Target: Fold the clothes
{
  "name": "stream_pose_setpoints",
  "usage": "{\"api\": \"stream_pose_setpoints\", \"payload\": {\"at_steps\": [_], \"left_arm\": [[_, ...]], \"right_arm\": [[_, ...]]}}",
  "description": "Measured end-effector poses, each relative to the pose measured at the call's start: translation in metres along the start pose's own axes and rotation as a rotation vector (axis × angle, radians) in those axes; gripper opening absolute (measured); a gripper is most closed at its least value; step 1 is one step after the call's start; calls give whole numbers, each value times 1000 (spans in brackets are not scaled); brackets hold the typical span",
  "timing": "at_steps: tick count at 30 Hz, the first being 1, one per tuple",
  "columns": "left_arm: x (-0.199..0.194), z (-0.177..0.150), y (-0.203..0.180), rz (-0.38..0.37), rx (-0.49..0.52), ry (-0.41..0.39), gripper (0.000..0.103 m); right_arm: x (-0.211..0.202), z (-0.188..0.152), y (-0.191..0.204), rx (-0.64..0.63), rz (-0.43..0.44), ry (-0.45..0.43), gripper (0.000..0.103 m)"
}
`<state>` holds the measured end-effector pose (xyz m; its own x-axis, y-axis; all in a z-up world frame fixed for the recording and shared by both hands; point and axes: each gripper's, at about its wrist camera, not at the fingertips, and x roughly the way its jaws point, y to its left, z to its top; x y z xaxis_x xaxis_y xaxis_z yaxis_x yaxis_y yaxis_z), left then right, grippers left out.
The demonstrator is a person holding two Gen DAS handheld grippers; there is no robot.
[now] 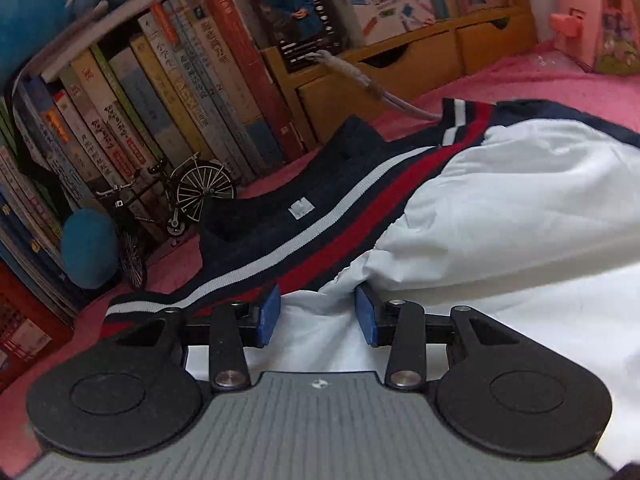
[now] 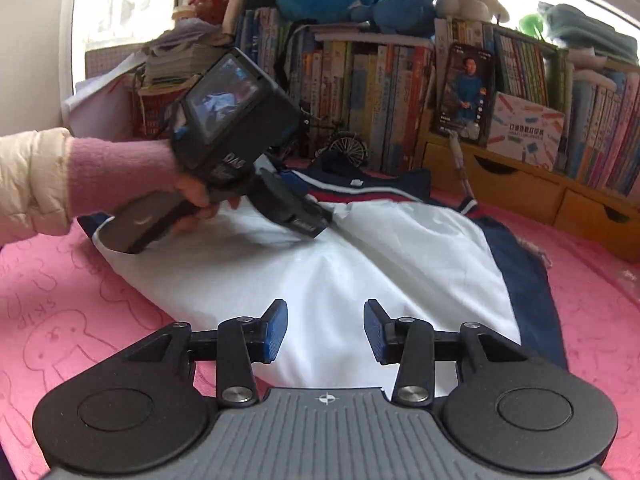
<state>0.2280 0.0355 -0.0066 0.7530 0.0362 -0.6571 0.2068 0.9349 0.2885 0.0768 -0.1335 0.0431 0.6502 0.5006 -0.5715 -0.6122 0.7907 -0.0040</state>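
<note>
I count one garment and two grippers. Nearest me, my right gripper [image 2: 325, 330] stands part-way open, its blue pads [image 2: 277, 330] clear of the cloth with nothing between them; the near hem of the jacket [image 2: 320, 264] lies just beyond and under the tips. The jacket is spread flat on the pink blanket [image 2: 60, 300], white panel up, navy band along its right edge. Its long axis runs from my near edge away toward the bookshelf [image 2: 380, 92], with the striped collar [image 1: 328, 224] at the far end.

My left gripper [image 1: 318, 316] is also part-way open. A raised fold of white cloth sits between its pads [image 1: 268, 316], but I cannot tell whether they press on it. The red, white and navy rib band runs just left of its left fingertip. From the right wrist view, the person's hand [image 2: 196, 196] holds that gripper over the jacket's far left part.

One toy bicycle [image 1: 176, 204] stands at the blanket's far edge against the books.
</note>
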Motion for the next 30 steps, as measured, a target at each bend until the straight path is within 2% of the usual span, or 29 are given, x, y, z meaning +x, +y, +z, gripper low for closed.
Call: {"api": "stream_pose_setpoints", "payload": {"at_steps": [2, 5, 8, 11, 13, 15, 18, 20, 22, 24, 27, 28, 29, 30], "left_arm": [[7, 8, 8, -14, -61, 14, 41], [7, 9, 11, -14, -85, 22, 42], [-1, 3, 11, -11, -84, 28, 43], [-24, -7, 9, -3, -60, -6, 42], [-47, -13, 7, -64, -45, -55, 41], [-62, -16, -2, -137, -19, -82, 42], [-54, -17, -27, -147, 80, -63, 42], [-20, -9, -30, -89, 88, -21, 33], [7, 10, -14, -58, -12, -22, 31], [26, 32, 6, -51, -152, -5, 22], [52, 56, 25, 80, -227, 28, 21], [59, 61, 34, 102, -268, 53, 21], [60, 65, 43, 102, -319, 64, 21], [52, 64, 51, 69, -374, 48, 21]], "right_arm": [[7, 0, -1, 98, 39, 6, 43], [21, 5, 3, 222, 88, 3, 41], [37, 12, 13, 246, 20, -4, 39], [55, 12, 18, 259, -37, 40, 39], [63, 7, 18, 283, -48, 75, 38], [65, 2, 21, 266, -65, 73, 38], [63, 1, 28, 236, -98, 59, 38], [61, 1, 29, 223, -114, 48, 38], [60, 0, 30, 224, -122, 32, 38], [58, -3, 30, 230, -122, 20, 38], [57, -3, 31, 234, -121, 19, 38], [57, -3, 31, 236, -120, 19, 38], [57, -3, 30, 238, -118, 18, 38], [57, -3, 30, 241, -116, 18, 38]]}}
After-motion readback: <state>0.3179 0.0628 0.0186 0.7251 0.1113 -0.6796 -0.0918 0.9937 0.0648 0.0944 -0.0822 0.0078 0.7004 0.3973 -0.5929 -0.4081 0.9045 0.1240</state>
